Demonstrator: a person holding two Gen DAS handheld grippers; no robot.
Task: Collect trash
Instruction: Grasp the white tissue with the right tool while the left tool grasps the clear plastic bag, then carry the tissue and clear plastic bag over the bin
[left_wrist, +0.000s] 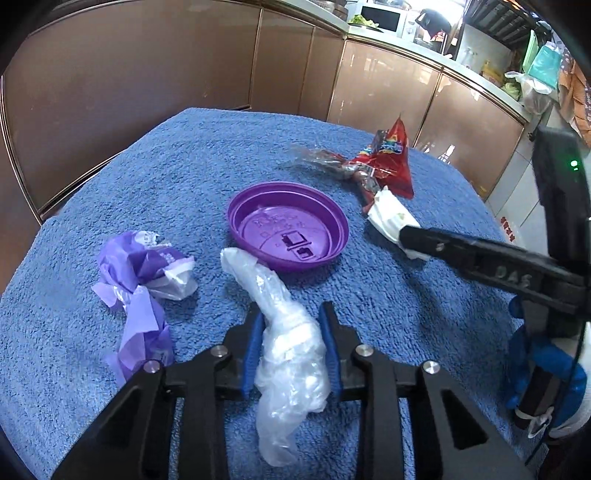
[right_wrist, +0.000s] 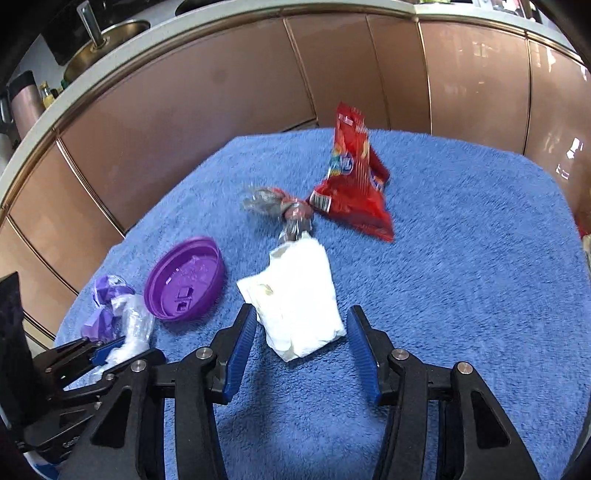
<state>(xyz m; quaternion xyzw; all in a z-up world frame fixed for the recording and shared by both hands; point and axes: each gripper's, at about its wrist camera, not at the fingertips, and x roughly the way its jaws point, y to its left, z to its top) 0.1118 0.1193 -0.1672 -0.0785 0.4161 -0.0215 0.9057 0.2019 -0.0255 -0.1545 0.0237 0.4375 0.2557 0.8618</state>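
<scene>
The left gripper (left_wrist: 291, 347) is clenching its blue ribbed fingers (left_wrist: 254, 354) on a crinkled clear plastic bag (left_wrist: 288, 347), which is lying long and limp on the fuzzy blue towel (left_wrist: 369, 295) covering the desk. Just beyond it a round, glossy purple lid (left_wrist: 288, 227) is sitting rim-up. To the left a crumpled purple wrapper (left_wrist: 144, 273) is lying in thin, papery folds. The right gripper (right_wrist: 301, 347) is straddling a folded white paper wad (right_wrist: 301, 295), its fingers (right_wrist: 242, 354) standing released, the left pad just beside the wad and the right one apart. Farther back, a shiny red foil packet (right_wrist: 354, 188) is standing up in a peak, touching a twisted clear wrapper (right_wrist: 277, 206).
</scene>
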